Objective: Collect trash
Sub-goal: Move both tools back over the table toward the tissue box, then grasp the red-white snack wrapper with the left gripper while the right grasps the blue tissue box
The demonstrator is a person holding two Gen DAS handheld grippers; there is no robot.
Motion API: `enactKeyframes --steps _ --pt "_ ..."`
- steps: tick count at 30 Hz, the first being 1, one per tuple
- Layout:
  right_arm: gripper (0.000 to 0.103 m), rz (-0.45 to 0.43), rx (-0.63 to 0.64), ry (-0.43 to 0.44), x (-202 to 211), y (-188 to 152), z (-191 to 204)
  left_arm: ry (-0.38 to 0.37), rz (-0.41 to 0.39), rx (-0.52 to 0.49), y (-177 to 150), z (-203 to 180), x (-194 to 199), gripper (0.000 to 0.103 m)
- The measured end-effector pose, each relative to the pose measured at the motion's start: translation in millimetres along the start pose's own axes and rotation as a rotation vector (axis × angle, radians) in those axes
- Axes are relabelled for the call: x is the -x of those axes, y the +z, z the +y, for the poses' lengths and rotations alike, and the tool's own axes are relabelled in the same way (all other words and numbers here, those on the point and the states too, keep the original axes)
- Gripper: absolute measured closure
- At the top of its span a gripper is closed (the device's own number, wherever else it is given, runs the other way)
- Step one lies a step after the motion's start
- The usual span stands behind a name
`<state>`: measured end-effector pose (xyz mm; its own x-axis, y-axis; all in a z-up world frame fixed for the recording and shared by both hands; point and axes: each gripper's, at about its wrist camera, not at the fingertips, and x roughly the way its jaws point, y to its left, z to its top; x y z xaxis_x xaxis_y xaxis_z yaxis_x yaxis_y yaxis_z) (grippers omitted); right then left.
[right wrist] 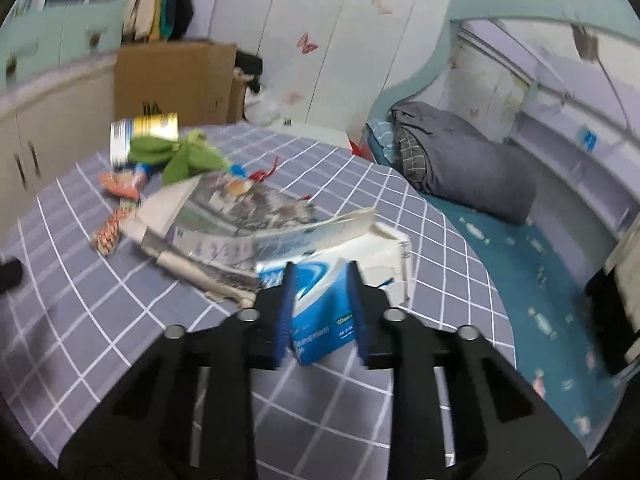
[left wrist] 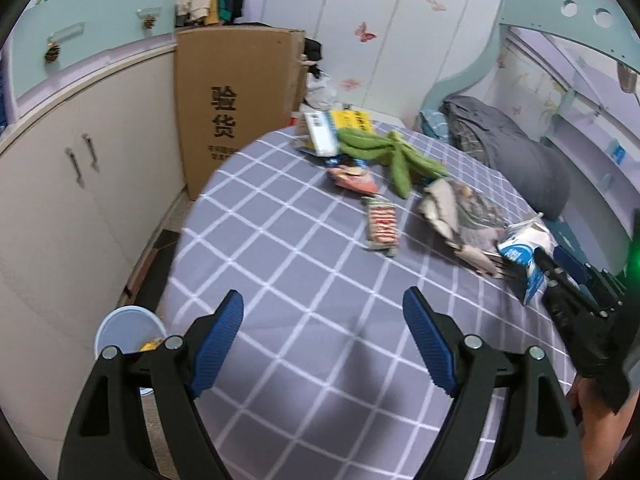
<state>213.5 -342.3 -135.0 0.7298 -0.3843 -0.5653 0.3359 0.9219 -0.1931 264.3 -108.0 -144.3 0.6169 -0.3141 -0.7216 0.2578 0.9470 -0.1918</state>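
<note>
A blue and white carton box (right wrist: 320, 312) lies on the grey checked bedspread (right wrist: 80, 300). My right gripper (right wrist: 320, 280) is shut on the box, one blue pad on each side. In the left wrist view the box (left wrist: 520, 252) and the right gripper (left wrist: 560, 276) sit at the far right. My left gripper (left wrist: 324, 312) is open and empty above the bedspread (left wrist: 280, 260). Snack wrappers, one striped (left wrist: 382, 226) and one orange (left wrist: 352, 178), lie mid-bed. A crumpled magazine (right wrist: 240, 216) lies just beyond the box.
A green cloth (left wrist: 384, 152) and a yellow book (left wrist: 340, 128) lie at the bed's far end. A white bin (left wrist: 128, 332) stands on the floor left of the bed. A tall cardboard box (left wrist: 236, 108) stands by the cabinets (left wrist: 60, 200). A folded grey quilt (right wrist: 460, 168) lies at right.
</note>
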Motion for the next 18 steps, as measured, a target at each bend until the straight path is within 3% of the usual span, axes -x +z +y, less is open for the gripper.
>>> enactKeyframes --steps 5,8,9,10,11,15,18 --pt "0.089 -0.031 -0.115 0.051 7.3 0.8 -40.6 -0.047 0.007 -0.038 2.1 -24.9 -9.2 0.023" --pt "0.088 0.012 -0.175 0.145 2.6 -3.1 -59.6 -0.066 0.014 -0.069 2.2 -41.3 -14.8 0.023" --pt "0.085 0.014 -0.176 0.156 1.5 -5.1 -61.7 -0.064 0.014 -0.074 2.1 -46.4 -16.8 0.023" --pt "0.062 0.013 -0.161 0.142 2.4 -7.1 -59.6 -0.063 0.014 -0.077 2.3 -49.1 -18.2 0.023" --pt "0.031 0.011 -0.138 0.128 4.1 -10.3 -55.4 -0.064 0.017 -0.082 2.1 -51.8 -19.9 0.023" --pt "0.029 0.034 -0.037 0.158 7.3 -20.0 -33.2 -0.054 0.030 -0.089 0.9 -57.8 -26.0 0.023" --pt "0.029 0.076 0.057 0.127 0.6 -24.0 -14.3 -0.050 0.034 -0.086 1.1 -56.3 -28.8 0.023"
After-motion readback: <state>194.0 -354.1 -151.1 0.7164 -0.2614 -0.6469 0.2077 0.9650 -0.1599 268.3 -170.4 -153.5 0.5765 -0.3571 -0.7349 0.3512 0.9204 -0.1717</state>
